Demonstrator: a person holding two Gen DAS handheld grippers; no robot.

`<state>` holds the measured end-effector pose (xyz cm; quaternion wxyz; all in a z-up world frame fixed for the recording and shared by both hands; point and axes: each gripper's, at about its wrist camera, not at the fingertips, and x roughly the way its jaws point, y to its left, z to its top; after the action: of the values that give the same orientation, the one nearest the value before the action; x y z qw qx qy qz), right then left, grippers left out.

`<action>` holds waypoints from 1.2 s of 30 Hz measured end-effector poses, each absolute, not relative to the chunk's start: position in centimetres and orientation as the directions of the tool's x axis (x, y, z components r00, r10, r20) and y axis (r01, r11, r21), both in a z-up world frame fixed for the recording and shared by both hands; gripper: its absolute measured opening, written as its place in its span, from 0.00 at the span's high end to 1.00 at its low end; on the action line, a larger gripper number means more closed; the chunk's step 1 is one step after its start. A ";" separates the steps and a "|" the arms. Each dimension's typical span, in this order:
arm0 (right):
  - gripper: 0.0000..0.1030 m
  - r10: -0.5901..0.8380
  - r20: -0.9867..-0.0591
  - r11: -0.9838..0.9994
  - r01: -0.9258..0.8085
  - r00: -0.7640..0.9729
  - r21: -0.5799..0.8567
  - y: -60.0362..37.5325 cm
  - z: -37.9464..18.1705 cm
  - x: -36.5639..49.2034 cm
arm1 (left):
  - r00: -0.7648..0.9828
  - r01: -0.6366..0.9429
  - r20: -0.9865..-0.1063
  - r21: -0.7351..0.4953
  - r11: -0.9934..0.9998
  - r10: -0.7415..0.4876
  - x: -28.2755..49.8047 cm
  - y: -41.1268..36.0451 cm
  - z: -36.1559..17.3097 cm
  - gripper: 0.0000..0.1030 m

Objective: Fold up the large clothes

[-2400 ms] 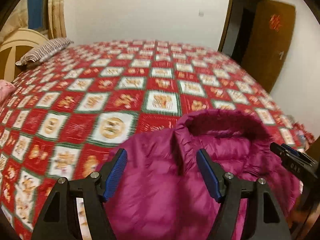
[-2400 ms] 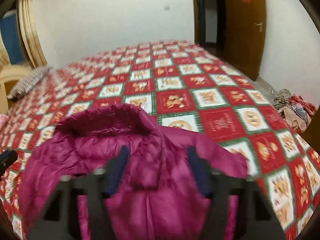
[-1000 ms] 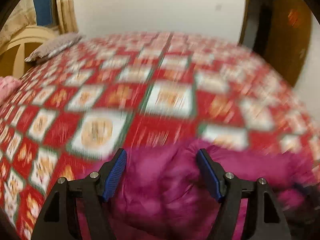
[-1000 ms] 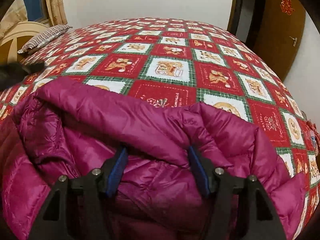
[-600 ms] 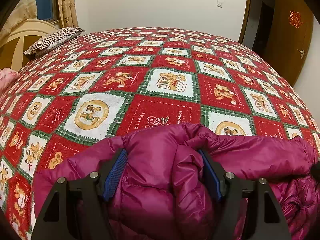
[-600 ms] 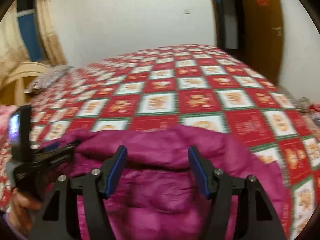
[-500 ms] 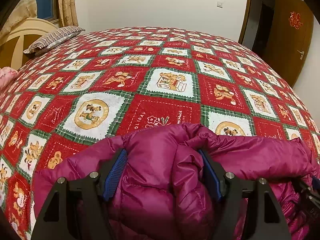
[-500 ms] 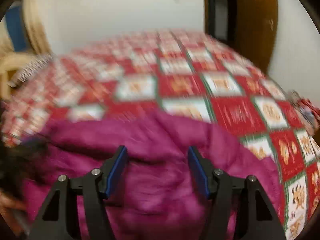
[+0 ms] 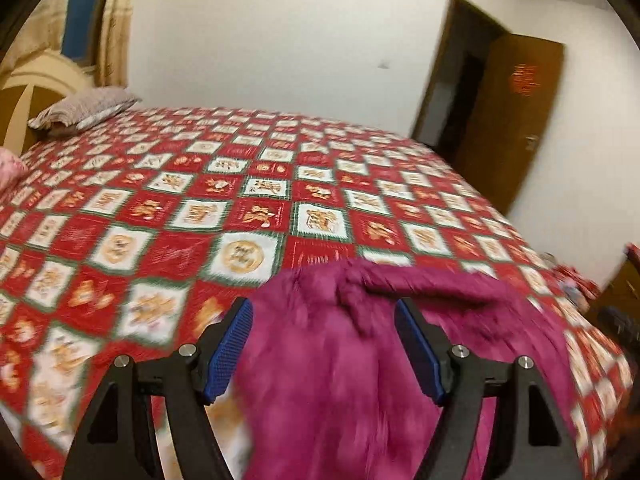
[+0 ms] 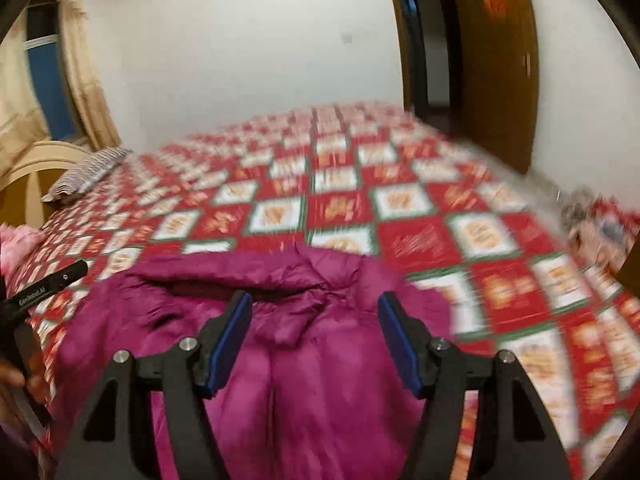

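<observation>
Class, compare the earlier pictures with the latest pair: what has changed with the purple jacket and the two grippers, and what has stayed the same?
Both views have pulled back and tilted up, showing more wall and door. The purple jacket, bunched under the fingers half a second ago, now lies flatter on the bedspread, collar away from the cameras. The left gripper and right gripper stand open above it, gripping nothing. Pillow and bedspread are unchanged.

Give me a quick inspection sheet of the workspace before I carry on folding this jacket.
Surface: bed with red patchwork quilt.
Job's things: magenta puffer jacket lying on the near edge, collar away from the cameras.
Clutter: striped pillow, pink fabric, clothes pile off the right side.
Grippers: left gripper and right gripper open, nothing clamped; frames blurred.
Cables: nothing seen.
Surroundings: white wall, brown door ajar, curtain.
</observation>
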<state>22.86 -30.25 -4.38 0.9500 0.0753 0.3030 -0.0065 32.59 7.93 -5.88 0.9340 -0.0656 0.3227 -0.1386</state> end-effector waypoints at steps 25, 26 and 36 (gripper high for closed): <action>0.10 0.159 -0.826 0.970 0.072 0.541 0.234 -31.5 -15.6 -3.6 | 0.534 0.247 -0.758 -0.283 0.927 -0.374 3.8 15.5 -16.5 0.24; 0.10 0.163 -0.835 0.972 0.060 0.525 0.227 -31.2 -16.2 -3.6 | 0.538 0.251 -0.758 -0.272 0.929 -0.367 3.5 15.4 -16.5 0.24; 0.59 0.210 -0.842 0.975 -0.042 0.496 0.218 -29.5 -17.3 -4.4 | 0.481 0.302 -0.710 -0.416 0.858 -0.514 2.4 15.6 -16.9 0.49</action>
<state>-4.37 -29.49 -17.26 0.8608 0.0846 0.4965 0.0730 2.36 15.63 -16.92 0.8524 -0.1179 0.4496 -0.2394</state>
